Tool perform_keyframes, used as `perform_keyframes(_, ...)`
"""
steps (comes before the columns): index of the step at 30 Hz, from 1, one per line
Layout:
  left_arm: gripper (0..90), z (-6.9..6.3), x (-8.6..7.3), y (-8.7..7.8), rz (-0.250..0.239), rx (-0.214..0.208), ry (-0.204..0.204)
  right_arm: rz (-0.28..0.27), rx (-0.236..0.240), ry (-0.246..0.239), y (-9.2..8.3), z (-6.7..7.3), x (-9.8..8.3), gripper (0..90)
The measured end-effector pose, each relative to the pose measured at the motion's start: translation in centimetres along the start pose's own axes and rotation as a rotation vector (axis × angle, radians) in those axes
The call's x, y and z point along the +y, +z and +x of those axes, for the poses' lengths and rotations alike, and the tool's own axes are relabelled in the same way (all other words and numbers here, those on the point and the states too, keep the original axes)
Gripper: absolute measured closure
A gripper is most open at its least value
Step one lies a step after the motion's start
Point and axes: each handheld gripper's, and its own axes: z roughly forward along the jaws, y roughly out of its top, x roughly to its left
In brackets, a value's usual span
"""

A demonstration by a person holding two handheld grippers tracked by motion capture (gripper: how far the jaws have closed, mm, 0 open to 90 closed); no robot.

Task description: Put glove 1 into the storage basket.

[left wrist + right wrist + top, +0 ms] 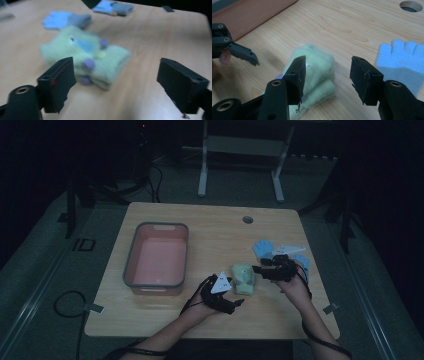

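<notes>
Both claws hang open around the folded green glove (243,278) lying on the worktop (210,227), neither squeezing it. Left claw (239,303) sits just beside it, right claw (258,268) at its far edge; blue gloves (263,248) lie nearby.

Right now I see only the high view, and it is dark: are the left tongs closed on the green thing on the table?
Observer: No. In the left gripper view the left tongs stand open, and the green knitted glove lies just ahead of them, not clamped.
Operator: And on the other side?
Observer: The right gripper view shows the right tongs open too, with the glove partly between them, not clamped.
Operator: Is the glove flat?
Observer: No, it is folded double and has purple dots.
</notes>
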Motion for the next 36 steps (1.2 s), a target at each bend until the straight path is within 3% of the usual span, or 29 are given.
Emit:
perform_keyframes(6, 30.9, 0.7, 0.7, 0.9, 0.028, -0.017, 0.067, 0.022, 0.020, 0.009, 1.0, -0.8, 0.3, 46.3)
perform_keyframes(7, 31.8, 0.8, 0.9, 1.2, 0.050, -0.034, 0.108, 0.029, 0.026, 0.010, 1.4, -0.9, 0.2, 46.4)
perform_keyframes(8, 33.4, 0.8, 1.1, 1.4, 0.061, -0.044, 0.123, 0.031, 0.037, 0.016, 1.6, -1.0, 0.2, 46.3)
perform_keyframes(11, 35.0, 1.1, 1.4, 2.1, 0.102, -0.089, 0.139, 0.039, 0.076, 0.044, 2.6, -1.4, 0.1, 46.2)
perform_keyframes(12, 36.6, 1.1, 1.4, 2.1, 0.102, -0.089, 0.139, 0.045, 0.084, 0.049, 2.9, -1.5, 0.1, 45.6)
perform_keyframes(13, 36.6, 1.2, 1.4, 2.7, 0.134, -0.098, 0.166, 0.051, 0.085, 0.048, 3.3, -1.5, 0.2, 45.5)
perform_keyframes(15, 36.8, 1.3, 1.4, 3.2, 0.165, -0.099, 0.180, 0.070, 0.095, 0.044, 4.1, -1.6, 0.3, 43.1)
perform_keyframes(20, 40.7, 1.6, 1.5, 4.1, 0.196, -0.118, 0.200, 0.171, 0.095, 0.029, 6.5, -2.0, -0.3, 36.4)
perform_keyframes(21, 41.1, 1.6, 1.5, 4.1, 0.196, -0.118, 0.200, 0.171, 0.095, 0.029, 6.5, -2.0, -0.3, 36.4)
perform_keyframes(22, 41.4, 1.6, 1.4, 4.3, 0.208, -0.120, 0.213, 0.179, 0.138, 0.066, 7.0, -2.4, -0.6, 37.1)
perform_keyframes(23, 41.3, 1.6, 1.4, 4.3, 0.208, -0.120, 0.213, 0.179, 0.138, 0.066, 7.0, -2.4, -0.6, 37.1)
perform_keyframes(25, 42.0, 1.5, 1.3, 4.5, 0.227, -0.104, 0.246, 0.207, 0.182, 0.085, 7.3, -2.6, -0.9, 41.4)
perform_keyframes(27, 43.1, 1.5, 1.3, 4.6, 0.230, -0.100, 0.250, 0.220, 0.234, 0.123, 7.6, -2.8, -0.9, 50.6)
perform_keyframes(29, 44.2, 1.1, 1.2, 4.7, 0.242, -0.069, 0.290, 0.220, 0.243, 0.129, 7.6, -2.9, -0.9, 51.8)
perform_keyframes(30, 45.1, 1.1, 1.2, 4.7, 0.242, -0.069, 0.290, 0.220, 0.243, 0.129, 7.6, -2.9, -0.9, 51.8)
perform_keyframes(31, 45.1, 0.6, 1.2, 5.0, 0.258, -0.016, 0.376, 0.222, 0.249, 0.133, 7.7, -2.9, -0.9, 54.8)
perform_keyframes(32, 53.7, 0.6, 1.3, 5.0, 0.261, -0.016, 0.374, 0.227, 0.253, 0.136, 7.6, -2.7, -0.8, 61.1)
perform_keyframes(34, 62.6, 0.8, 1.7, 4.9, 0.267, -0.032, 0.350, 0.224, 0.245, 0.128, 7.4, -2.4, -0.6, 65.8)
perform_keyframes(36, 68.3, 0.9, 2.0, 4.8, 0.274, -0.033, 0.356, 0.213, 0.239, 0.130, 7.2, -2.3, -0.5, 68.5)
